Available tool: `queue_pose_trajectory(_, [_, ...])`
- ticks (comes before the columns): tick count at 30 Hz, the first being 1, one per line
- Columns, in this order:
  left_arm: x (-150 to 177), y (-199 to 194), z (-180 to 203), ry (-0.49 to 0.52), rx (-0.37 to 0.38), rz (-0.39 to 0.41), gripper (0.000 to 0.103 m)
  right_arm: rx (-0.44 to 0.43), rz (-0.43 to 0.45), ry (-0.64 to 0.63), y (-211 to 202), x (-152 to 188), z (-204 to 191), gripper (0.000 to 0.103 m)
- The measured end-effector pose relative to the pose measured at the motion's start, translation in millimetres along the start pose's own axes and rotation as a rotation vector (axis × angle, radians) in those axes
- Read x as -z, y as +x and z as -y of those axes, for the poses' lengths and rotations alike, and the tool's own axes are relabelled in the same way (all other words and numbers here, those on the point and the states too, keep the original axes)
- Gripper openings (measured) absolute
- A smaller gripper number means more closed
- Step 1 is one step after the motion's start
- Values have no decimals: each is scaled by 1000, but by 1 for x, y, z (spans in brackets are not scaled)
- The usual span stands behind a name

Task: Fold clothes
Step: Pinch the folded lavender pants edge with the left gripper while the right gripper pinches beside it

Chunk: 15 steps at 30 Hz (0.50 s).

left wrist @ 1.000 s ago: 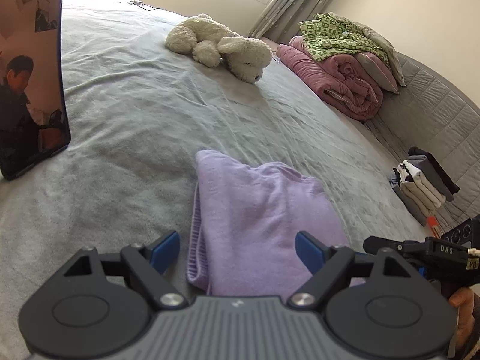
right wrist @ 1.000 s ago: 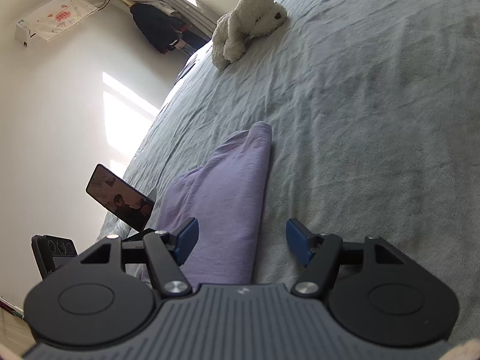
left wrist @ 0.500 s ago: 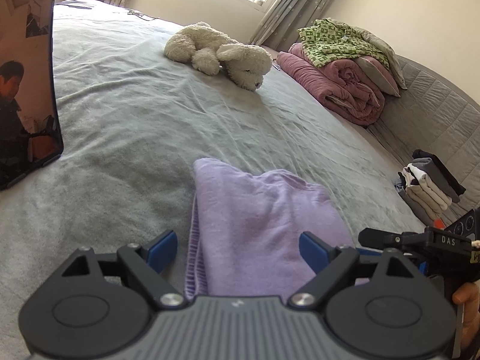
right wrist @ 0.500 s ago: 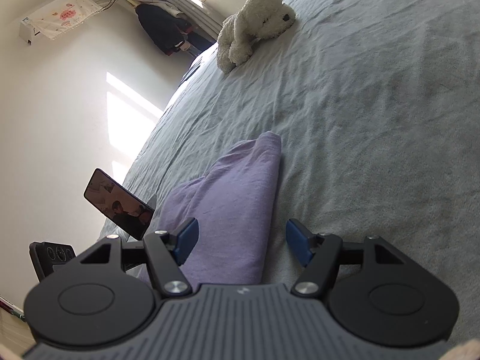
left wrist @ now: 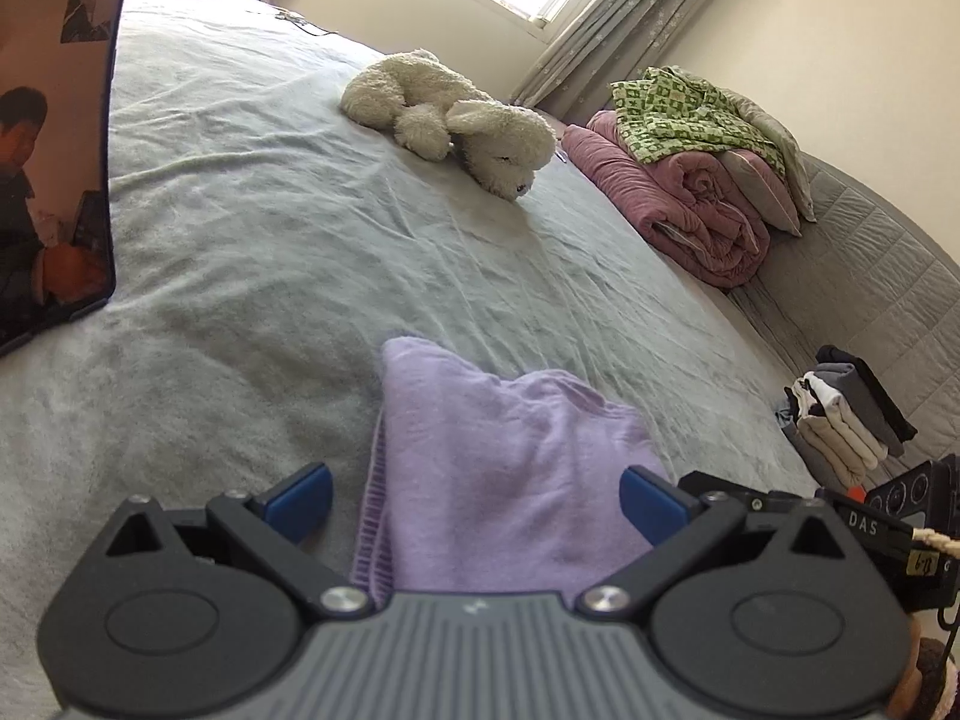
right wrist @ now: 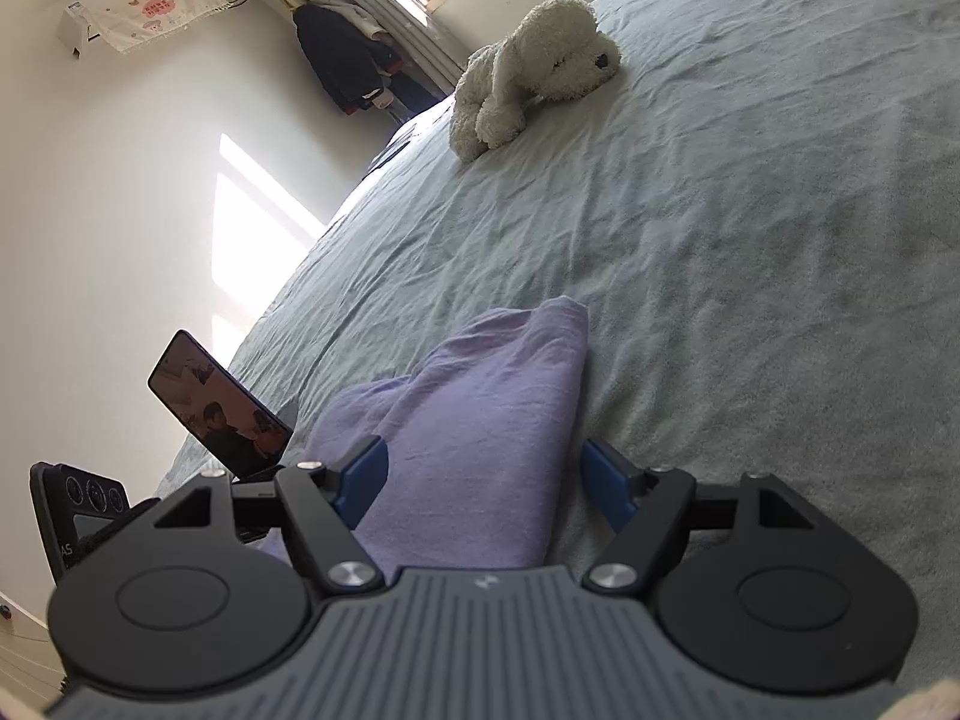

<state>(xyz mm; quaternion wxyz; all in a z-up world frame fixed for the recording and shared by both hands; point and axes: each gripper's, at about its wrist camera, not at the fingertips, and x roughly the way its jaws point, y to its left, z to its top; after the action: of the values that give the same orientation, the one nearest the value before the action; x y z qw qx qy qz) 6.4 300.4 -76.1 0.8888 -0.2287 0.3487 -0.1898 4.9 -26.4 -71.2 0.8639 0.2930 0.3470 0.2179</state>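
A folded lilac garment [left wrist: 504, 450] lies on the grey bedspread [left wrist: 270, 228], its folded edge pointing away from me. My left gripper [left wrist: 474, 504] straddles its near end; the jaws are opening wide and the blue pads [left wrist: 297, 501] stand clear of the cloth. In the right wrist view the same lilac garment [right wrist: 480, 396] runs between the jaws of my right gripper [right wrist: 483, 477], which are also opening; the left pad [right wrist: 360, 474] overlaps the cloth and the right pad sits beside it on the bedspread. Nothing is gripped.
A white plush dog [left wrist: 456, 120] lies farther up the bed. A phone [left wrist: 54, 138] stands propped at the left. Rolled pink bedding with a green patterned garment [left wrist: 690, 192] and a small stack of folded clothes [left wrist: 840, 414] sit at the right.
The left gripper's pads have spread wider around the lilac garment. The right gripper's pads have parted slightly. The garment lies in the same place.
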Motion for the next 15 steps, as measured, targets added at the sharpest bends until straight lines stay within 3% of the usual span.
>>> queue_pose_trajectory(9, [-5, 9, -5, -140, -48, 38, 58, 27, 68, 67, 13, -1, 7, 49])
queue_pose_trajectory(10, [-4, 10, -4, -149, -67, 43, 53, 31, 71, 69, 15, -1, 7, 43])
queue_pose_trajectory(12, [-3, 12, -3, -171, -95, 56, 29, 39, 72, 72, 17, 0, 7, 29])
queue_pose_trajectory(13, [-2, 11, -3, -189, -100, 67, 26, 42, 71, 76, 19, -1, 7, 21])
queue_pose_trajectory(15, [0, 8, 2, -194, -107, 96, 18, 37, 83, 76, 15, -2, 5, 16])
